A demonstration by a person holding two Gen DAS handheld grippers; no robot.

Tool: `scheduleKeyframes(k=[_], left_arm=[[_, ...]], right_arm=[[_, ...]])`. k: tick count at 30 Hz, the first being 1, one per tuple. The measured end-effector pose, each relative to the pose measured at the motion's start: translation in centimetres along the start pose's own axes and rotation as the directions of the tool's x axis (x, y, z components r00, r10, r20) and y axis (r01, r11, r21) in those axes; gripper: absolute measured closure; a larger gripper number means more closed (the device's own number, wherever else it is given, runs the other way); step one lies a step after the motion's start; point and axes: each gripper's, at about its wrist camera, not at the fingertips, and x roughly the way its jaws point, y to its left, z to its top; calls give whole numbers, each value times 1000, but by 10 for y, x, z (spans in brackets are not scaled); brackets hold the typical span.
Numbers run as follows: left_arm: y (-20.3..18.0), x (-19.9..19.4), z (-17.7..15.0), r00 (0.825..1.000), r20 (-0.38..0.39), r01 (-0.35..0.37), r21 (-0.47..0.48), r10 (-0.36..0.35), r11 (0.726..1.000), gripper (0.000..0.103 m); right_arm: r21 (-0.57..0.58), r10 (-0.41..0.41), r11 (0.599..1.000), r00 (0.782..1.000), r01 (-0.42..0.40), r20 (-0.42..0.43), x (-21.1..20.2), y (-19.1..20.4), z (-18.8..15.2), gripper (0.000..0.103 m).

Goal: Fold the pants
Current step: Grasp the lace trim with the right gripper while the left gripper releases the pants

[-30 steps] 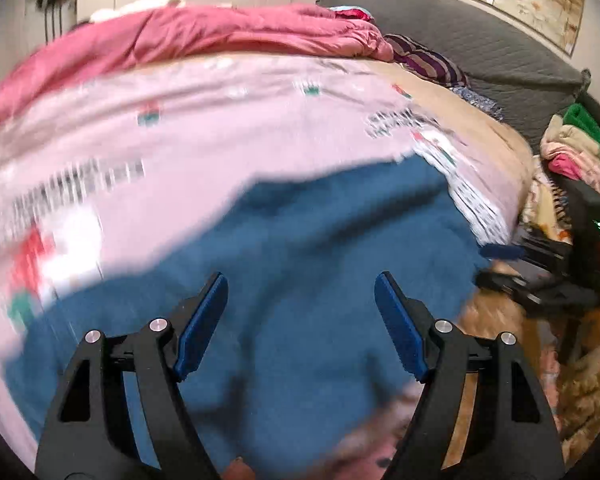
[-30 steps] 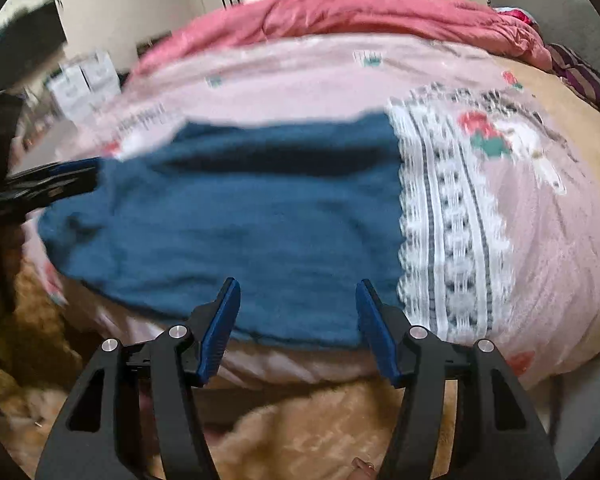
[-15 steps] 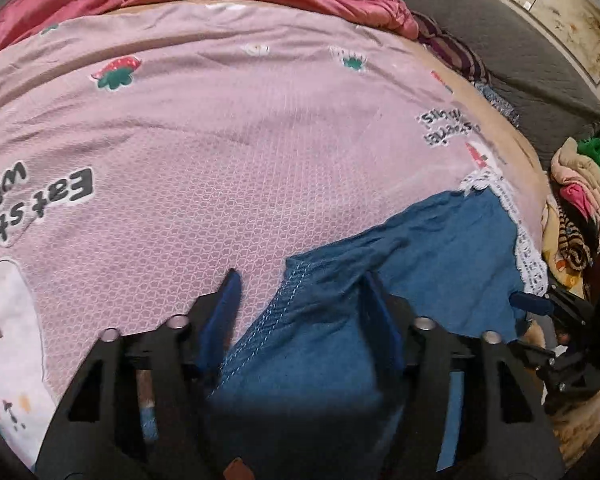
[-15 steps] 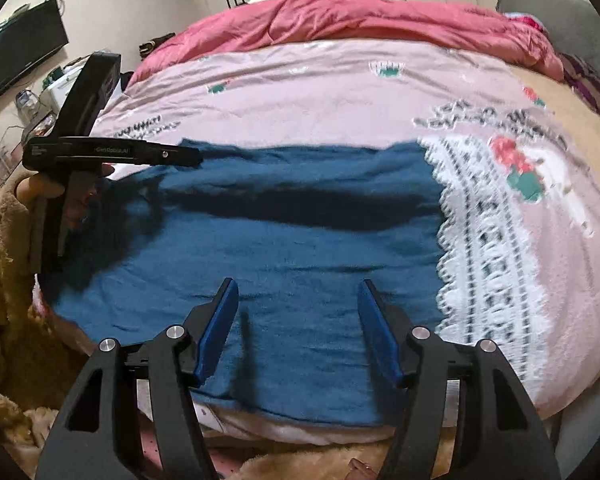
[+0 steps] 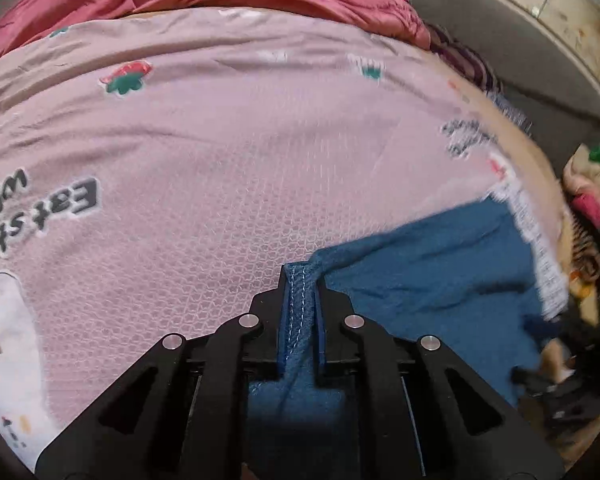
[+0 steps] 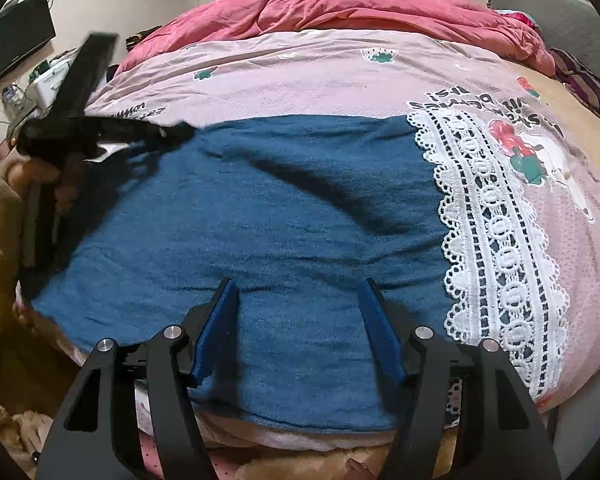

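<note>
The blue pants (image 6: 284, 216) lie spread flat across the near edge of the bed, on a pink strawberry-print bedspread (image 5: 204, 152), with a white lace band (image 6: 500, 248) along their right side. The left gripper (image 5: 300, 300) is clenched on a stitched hem corner of the pants at their far-left end, the fabric bunched up between its 2 blue pads. The right gripper (image 6: 296, 328) hangs just above the near-middle of the cloth with its jaws opening; cloth shows under the gap, but nothing is pinched.

Risks from here, as I judge them:

1. Only 1 corner is held. If the left gripper lifts or drags before the right takes hold, the pants would likely swing and crumple instead of folding on a clean line.
2. The left grip takes a narrow bite of hem. A sharp pull could slip it free.
3. The right gripper sits over the middle of a flat panel, not an edge. Closing there may pinch only the top layer, or catch the bedspread beneath as well.
4. The near edge of the pants appears to overhang the bed, though the fisheye view makes this hard to confirm; a pull toward the near side could slide them off.
</note>
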Motion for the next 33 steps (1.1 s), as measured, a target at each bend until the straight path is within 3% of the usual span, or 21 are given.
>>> scheduleKeyframes(k=[3,7,14,21,24,28,33], left_arm=[[-2,-3,0,1000,14,-11,15,10,1000,97],[6,-22,1,999,53,-13,-26,14,1000,68],[-7,-83,-16,985,170,-19,-1,19,1000,57],[-40,-73,-49,995,83,44,65,-49,997,57],[-49,-54,-61,1000,28,1,87,-3,996,49],[-55,-40,-68,999,4,-43,128,43,991,47],[-58,-40,-71,999,9,-53,156,52,986,42]], right_arm=[[3,3,1000,1000,-3,2,-1,0,-1,40],[11,28,1000,1000,-28,0,-10,-2,2,40],[69,46,996,989,-56,143,-55,-35,22,40],[120,-66,992,990,51,123,-30,-98,68,40],[123,-36,992,995,24,96,-10,-117,90,40],[122,-31,992,999,27,30,21,-132,107,42],[106,-14,994,999,18,-40,44,-135,105,60]])
